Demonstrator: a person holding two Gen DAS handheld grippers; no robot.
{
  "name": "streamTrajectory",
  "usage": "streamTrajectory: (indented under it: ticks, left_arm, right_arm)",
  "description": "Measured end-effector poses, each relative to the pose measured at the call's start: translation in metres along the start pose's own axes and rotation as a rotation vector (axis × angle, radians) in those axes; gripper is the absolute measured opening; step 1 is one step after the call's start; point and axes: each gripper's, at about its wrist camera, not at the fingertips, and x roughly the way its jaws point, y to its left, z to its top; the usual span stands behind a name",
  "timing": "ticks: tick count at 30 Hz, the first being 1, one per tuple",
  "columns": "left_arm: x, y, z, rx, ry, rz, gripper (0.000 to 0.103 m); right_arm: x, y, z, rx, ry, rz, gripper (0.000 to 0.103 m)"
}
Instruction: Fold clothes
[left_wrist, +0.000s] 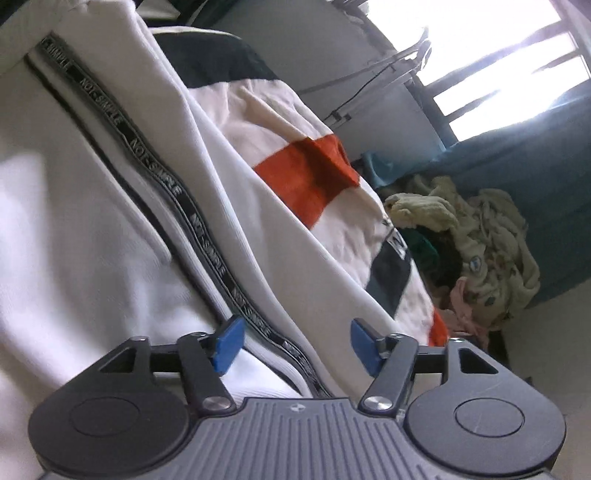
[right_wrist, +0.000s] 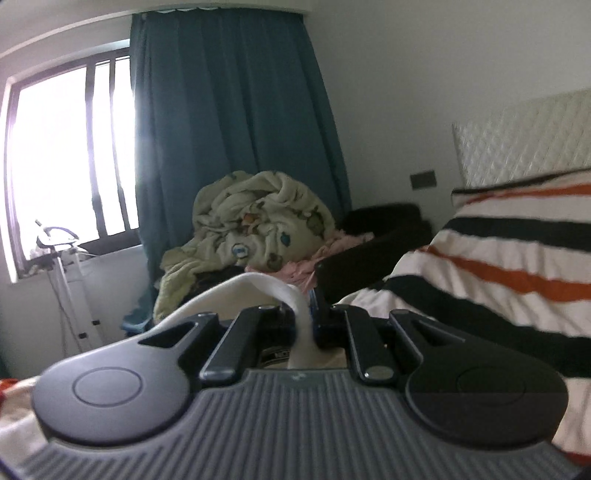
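My left hand-held gripper (left_wrist: 295, 345) stands wide, its blue pads apart with nothing between them, and it hangs just over a white garment (left_wrist: 74, 221) that fills the view ahead of it and off to its left. A black tape with lettering (left_wrist: 155, 173) runs along that garment from far ahead down to just between the pads. Beyond it, ahead and to the right of this hand-held gripper, lies a striped cloth (left_wrist: 295, 177) in white, orange and black, which I take to be the bedding or another piece of laundry; I cannot tell which. My right hand-held gripper (right_wrist: 306, 317) is closed on a fold of white fabric (right_wrist: 273, 288), which arches up from its left and drops between the fingers; I judge it to be part of the same white garment, though the pictures do not settle that. To the right of this hand-held gripper the striped cloth (right_wrist: 498, 266) rises, and straight ahead, well apart, sits a heap of crumpled clothes and a pale blanket (right_wrist: 258, 218) in front of a blue curtain (right_wrist: 229, 110). As for progress, the white garment looks draped and creased, not flat or squared, with one edge held up, so I judge a fold on it is under way and unfinished, and the heap ahead is clearly not folded.
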Motion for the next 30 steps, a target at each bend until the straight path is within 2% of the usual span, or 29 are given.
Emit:
streamTrajectory:
  ticks: [2, 4, 7, 10, 12, 14, 15, 16, 17, 18, 19, 21, 26, 30]
  left_arm:
    - [0.002, -0.007, -0.002, 0.036, 0.026, 0.005, 0.079]
    - [0.012, -0.015, -0.005, 0.102, 0.058, 0.03, 0.08]
    - [0.025, -0.019, -0.016, 0.2, 0.038, 0.074, 0.079]
    - [0.027, -0.021, -0.025, 0.23, -0.007, 0.079, 0.08]
    - [0.031, -0.024, -0.028, 0.254, -0.033, 0.118, 0.073]
    - [0.034, -0.025, -0.031, 0.269, -0.06, 0.173, 0.054]
    - [0.034, -0.025, -0.032, 0.274, -0.071, 0.197, 0.047]
    - [0.033, -0.024, -0.033, 0.278, -0.081, 0.217, 0.036]
    - [0.033, -0.024, -0.033, 0.281, -0.091, 0.237, 0.028]
    - [0.03, -0.023, -0.032, 0.283, -0.101, 0.243, 0.025]
    - [0.026, -0.023, -0.032, 0.283, -0.11, 0.233, 0.009]
    - [0.018, -0.023, -0.03, 0.283, -0.128, 0.213, 0.006]
    - [-0.002, -0.023, -0.026, 0.283, -0.174, 0.163, 0.005]
    - [-0.012, -0.031, -0.027, 0.315, -0.237, 0.154, 0.005]
  right_arm:
    - [-0.005, 0.003, -0.001, -0.018, -0.015, -0.003, 0.011]
    - [-0.007, 0.003, -0.001, -0.028, -0.022, -0.001, 0.011]
    - [-0.013, 0.002, 0.004, -0.029, -0.016, 0.009, 0.011]
    - [-0.024, 0.002, 0.008, -0.028, -0.01, 0.023, 0.011]
    - [-0.03, 0.002, 0.011, -0.027, -0.007, 0.033, 0.011]
    - [-0.037, 0.002, 0.014, -0.027, -0.003, 0.043, 0.011]
    - [-0.041, 0.002, 0.016, -0.026, -0.001, 0.048, 0.011]
    - [-0.044, 0.002, 0.017, -0.026, 0.001, 0.053, 0.011]
    - [-0.048, 0.002, 0.019, -0.026, 0.003, 0.057, 0.011]
    - [-0.051, 0.002, 0.02, -0.026, 0.005, 0.062, 0.011]
    - [-0.055, 0.002, 0.022, -0.025, 0.007, 0.067, 0.011]
    - [-0.06, 0.002, 0.025, -0.025, 0.013, 0.076, 0.011]
    - [0.0, 0.013, 0.033, -0.052, 0.118, 0.072, 0.011]
    - [0.048, 0.022, 0.039, -0.073, 0.202, 0.068, 0.011]
